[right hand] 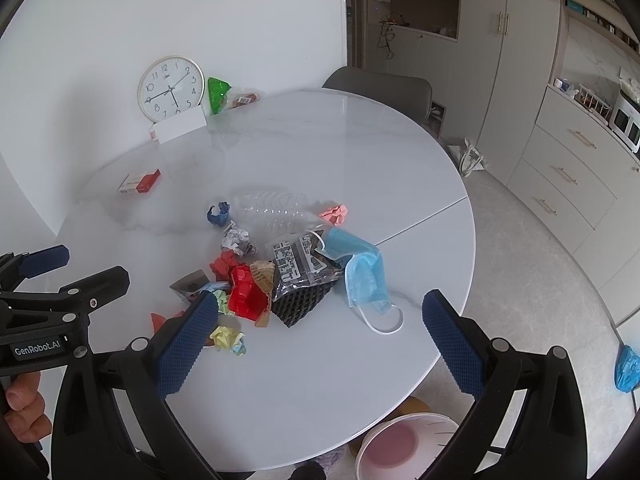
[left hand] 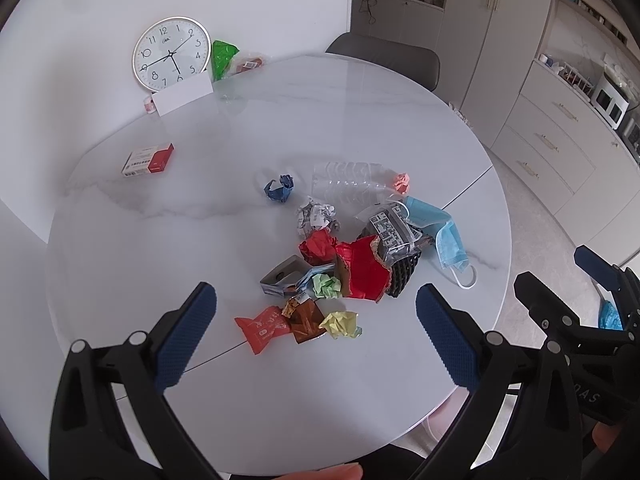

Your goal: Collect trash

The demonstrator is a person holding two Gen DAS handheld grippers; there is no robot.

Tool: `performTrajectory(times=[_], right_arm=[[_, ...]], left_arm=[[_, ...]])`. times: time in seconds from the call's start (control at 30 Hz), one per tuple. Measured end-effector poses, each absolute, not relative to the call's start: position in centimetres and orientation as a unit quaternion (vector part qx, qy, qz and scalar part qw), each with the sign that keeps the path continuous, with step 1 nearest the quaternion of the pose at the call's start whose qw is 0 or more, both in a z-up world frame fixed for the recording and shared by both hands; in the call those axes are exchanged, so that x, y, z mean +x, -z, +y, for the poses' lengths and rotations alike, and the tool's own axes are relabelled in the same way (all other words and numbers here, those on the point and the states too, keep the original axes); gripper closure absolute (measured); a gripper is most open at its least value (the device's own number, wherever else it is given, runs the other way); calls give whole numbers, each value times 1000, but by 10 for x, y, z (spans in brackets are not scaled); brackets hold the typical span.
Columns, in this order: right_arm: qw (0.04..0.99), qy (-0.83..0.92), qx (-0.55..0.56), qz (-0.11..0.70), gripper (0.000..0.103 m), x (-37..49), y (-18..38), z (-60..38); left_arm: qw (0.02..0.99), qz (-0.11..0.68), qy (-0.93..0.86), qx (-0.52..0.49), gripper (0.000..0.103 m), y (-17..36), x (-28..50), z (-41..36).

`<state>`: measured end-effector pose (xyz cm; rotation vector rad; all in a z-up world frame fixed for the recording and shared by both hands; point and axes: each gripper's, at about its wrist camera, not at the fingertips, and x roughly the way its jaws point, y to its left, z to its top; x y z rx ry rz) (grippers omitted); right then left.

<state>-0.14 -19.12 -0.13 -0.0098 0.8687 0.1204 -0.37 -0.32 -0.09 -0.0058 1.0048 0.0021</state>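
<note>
A pile of trash lies mid-table: a blue face mask (left hand: pixel 444 232) (right hand: pixel 360 268), a clear plastic bottle (left hand: pixel 348 184) (right hand: pixel 272 208), a torn red carton (left hand: pixel 360 268) (right hand: pixel 246 292), a black foam net (right hand: pixel 300 300), a yellow paper ball (left hand: pixel 340 324) (right hand: pixel 228 338), an orange wrapper (left hand: pixel 262 328) and other crumpled papers. My left gripper (left hand: pixel 316 336) hovers open above the near side of the pile, holding nothing. My right gripper (right hand: pixel 320 344) is open too, above the table's near edge, right of the left one. A white bin (right hand: pixel 400 448) with a pink bottom stands under the table edge.
On the round white marble table (left hand: pixel 200 240) stand a wall clock (left hand: pixel 172 54), a white card (left hand: pixel 182 96), a green bag (left hand: pixel 222 58) and a red-and-white box (left hand: pixel 148 160). A grey chair (right hand: pixel 380 88) is behind the table, with cabinets (right hand: pixel 568 176) along the right.
</note>
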Motion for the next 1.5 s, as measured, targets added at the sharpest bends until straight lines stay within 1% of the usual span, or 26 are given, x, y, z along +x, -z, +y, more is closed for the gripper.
performTrajectory(times=[1.5], right_arm=[[903,-59,-4,426,2,5,5,-189]], left_arm=[[876,483,-2,-3,7,3,3,0]])
